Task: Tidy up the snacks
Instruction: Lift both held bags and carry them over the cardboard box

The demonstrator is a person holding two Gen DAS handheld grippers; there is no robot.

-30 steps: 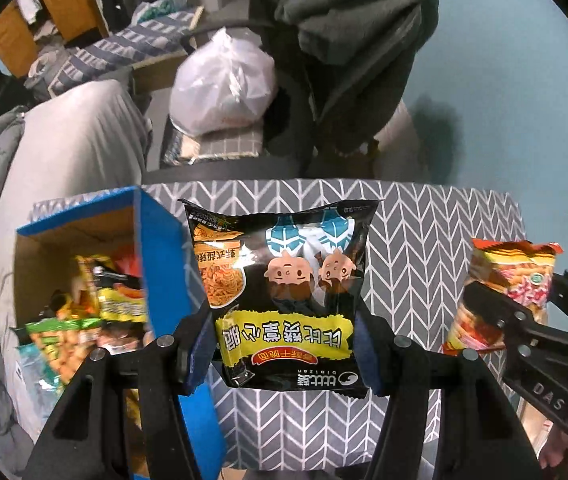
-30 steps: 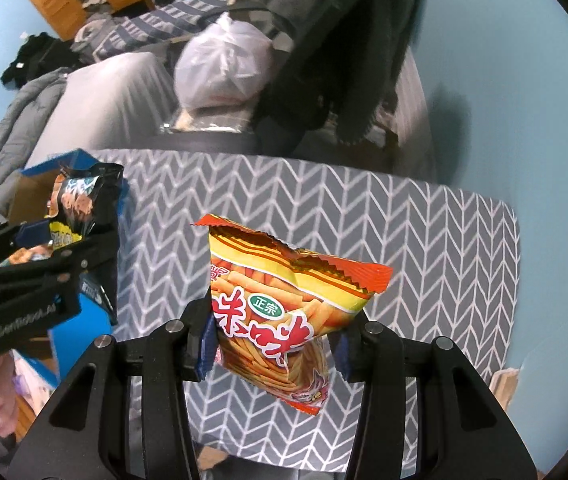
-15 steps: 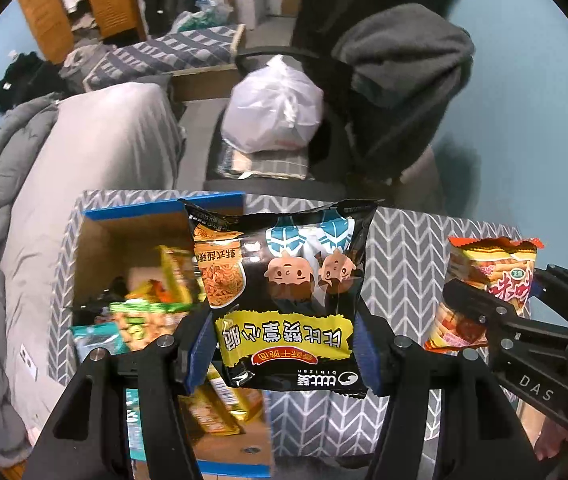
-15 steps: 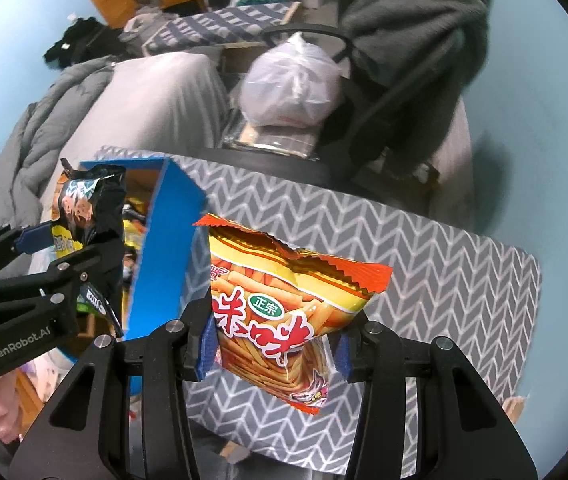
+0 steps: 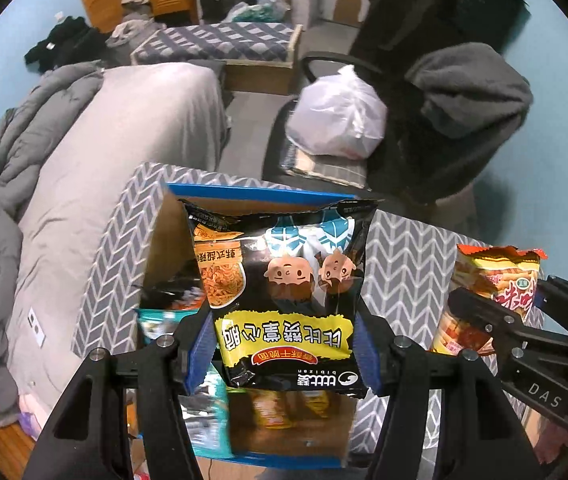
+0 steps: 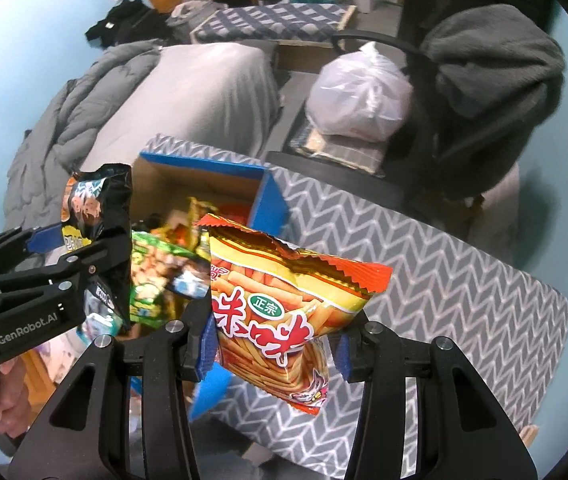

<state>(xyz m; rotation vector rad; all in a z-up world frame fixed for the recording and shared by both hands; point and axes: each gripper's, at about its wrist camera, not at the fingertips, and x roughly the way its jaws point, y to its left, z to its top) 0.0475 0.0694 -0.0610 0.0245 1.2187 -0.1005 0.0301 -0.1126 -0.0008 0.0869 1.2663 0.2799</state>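
Left tool (image 5: 284, 354) is clenching a black noodle-snack packet (image 5: 284, 292) by its lower part, blue pads pressing in from both sides, so the packet is hanging face-on to the camera with its print upside down. Gripping low like this is leaving most of the bag free above the jaws. The packet is hovering directly over the open blue cardboard box (image 5: 256, 191), whose far rim is showing just behind the bag's top edge. Judgement: it is being lined up for a drop into the box.

Right tool (image 6: 274, 354) is grasping an orange-yellow stick-snack bag (image 6: 284, 312) the same way, pinched near the bottom, crimped top tilting up and to the right. This bag is sitting over the box's near right corner and the grey chevron-covered surface (image 6: 464, 280), not yet over the opening; probably waiting its turn.

Box already holding assorted packets, among them a green one (image 6: 148, 280), loosely piled. Little order visible inside, so placing may be more dropping than arranging.

Risk, as I read it: both tools crowding one opening could be knocking bags together, so a staggered release seems wise. Foil bags look light and slippery.
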